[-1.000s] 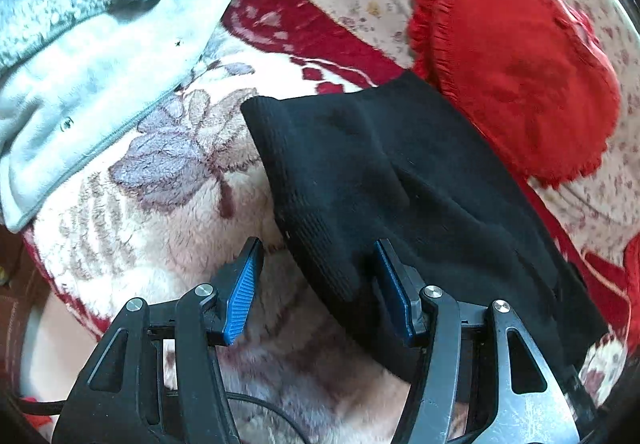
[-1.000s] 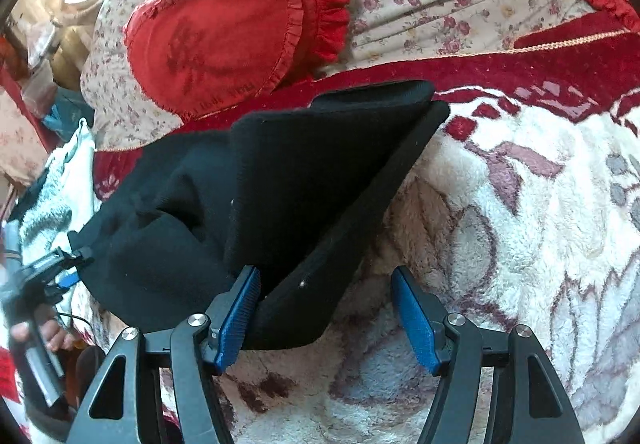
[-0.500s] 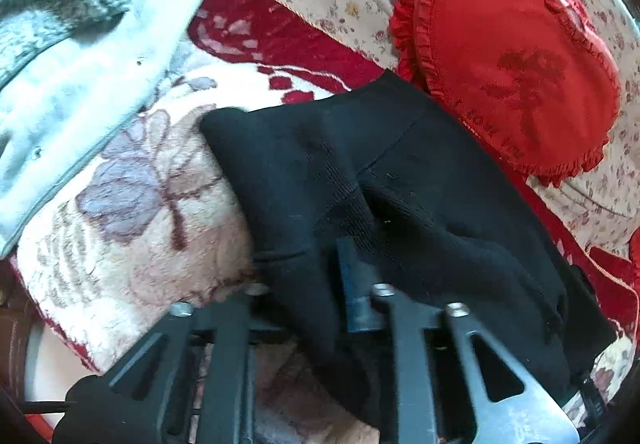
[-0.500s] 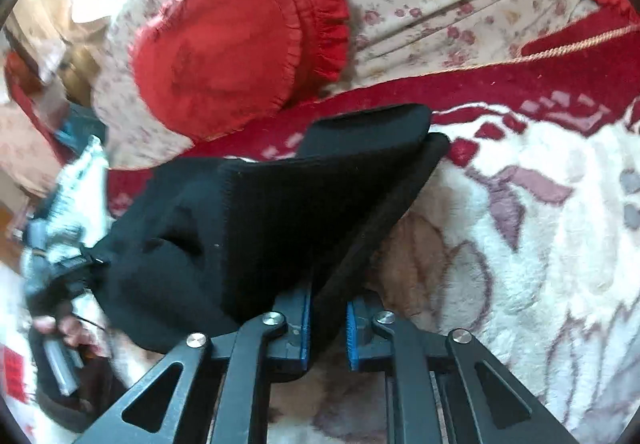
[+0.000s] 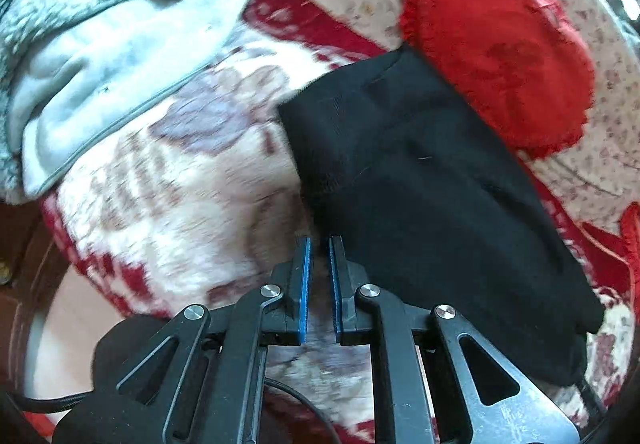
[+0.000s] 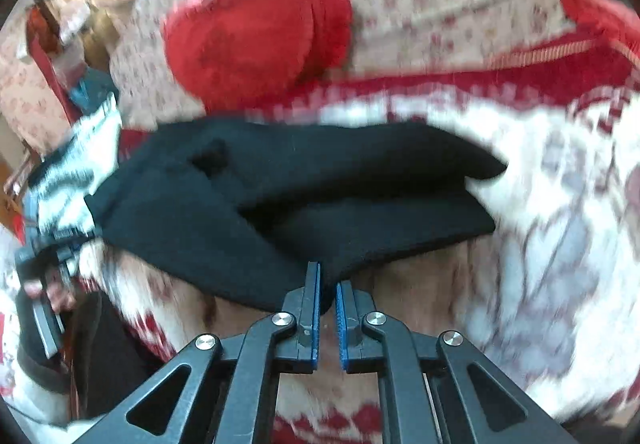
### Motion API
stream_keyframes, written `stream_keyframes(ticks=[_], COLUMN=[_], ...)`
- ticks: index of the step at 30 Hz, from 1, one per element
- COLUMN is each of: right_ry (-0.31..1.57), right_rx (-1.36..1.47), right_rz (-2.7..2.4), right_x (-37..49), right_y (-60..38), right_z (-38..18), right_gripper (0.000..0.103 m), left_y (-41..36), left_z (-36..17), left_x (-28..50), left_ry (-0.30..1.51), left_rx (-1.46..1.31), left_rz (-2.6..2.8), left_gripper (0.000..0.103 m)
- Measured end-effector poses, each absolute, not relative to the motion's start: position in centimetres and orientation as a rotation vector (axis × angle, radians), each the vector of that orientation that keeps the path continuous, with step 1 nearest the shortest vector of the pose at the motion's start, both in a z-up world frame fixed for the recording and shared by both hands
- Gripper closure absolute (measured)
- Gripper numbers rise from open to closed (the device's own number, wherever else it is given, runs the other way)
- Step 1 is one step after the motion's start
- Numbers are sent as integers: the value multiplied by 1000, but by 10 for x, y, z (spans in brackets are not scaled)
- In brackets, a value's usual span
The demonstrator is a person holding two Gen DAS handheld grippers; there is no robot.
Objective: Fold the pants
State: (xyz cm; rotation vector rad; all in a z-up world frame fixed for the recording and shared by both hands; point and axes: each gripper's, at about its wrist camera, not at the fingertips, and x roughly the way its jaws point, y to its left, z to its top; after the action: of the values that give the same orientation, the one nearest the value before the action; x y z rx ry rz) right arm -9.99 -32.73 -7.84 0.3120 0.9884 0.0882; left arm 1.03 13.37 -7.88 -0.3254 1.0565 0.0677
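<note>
Nearest me, the left gripper [image 5: 318,244] and right gripper [image 6: 327,276] had each just clamped shut on the near edge of the black pants [image 5: 420,184]. These lay half-folded on the plush floral blanket [image 5: 180,180], before the red heart cushion [image 5: 496,44]. The fold looked under way; next, I judged, both corners needed carrying over evenly.

Matt black knit pants [image 5: 432,180] lie ahead of the left gripper [image 5: 319,244], whose matt black plastic arms carry shiny metal rivets and ribbed blue pads, over a plush fleece blanket [image 5: 180,188].
</note>
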Motion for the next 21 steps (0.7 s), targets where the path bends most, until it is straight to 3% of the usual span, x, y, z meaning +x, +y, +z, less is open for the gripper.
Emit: stream_keyframes(ticks=[3, 7, 9, 13, 16, 21], right_ry=[1001, 877, 819, 786, 893, 995], right_rx=[308, 322, 282, 181, 107, -83], right_rz=[93, 91, 65, 70, 112, 217], right_x=[-105, -117, -117, -76, -34, -1], right_y=[-330, -347, -351, -351, -340, -307], right_z=[-80, -39, -19, -11, -38, -73], right_gripper=[92, 64, 56, 52, 51, 51], left_y=[141, 139, 131, 109, 91, 80], left_z=[-77, -59, -50, -44, -49, -63], left_x=[7, 1, 1, 6, 14, 35], left_ry=[1059, 1011, 986, 979, 1001, 1048], left_rx=[-309, -242, -194, -153, -138, -151], left_rz=[83, 93, 92, 40, 1, 2], left_gripper=[96, 95, 95, 95, 89, 89])
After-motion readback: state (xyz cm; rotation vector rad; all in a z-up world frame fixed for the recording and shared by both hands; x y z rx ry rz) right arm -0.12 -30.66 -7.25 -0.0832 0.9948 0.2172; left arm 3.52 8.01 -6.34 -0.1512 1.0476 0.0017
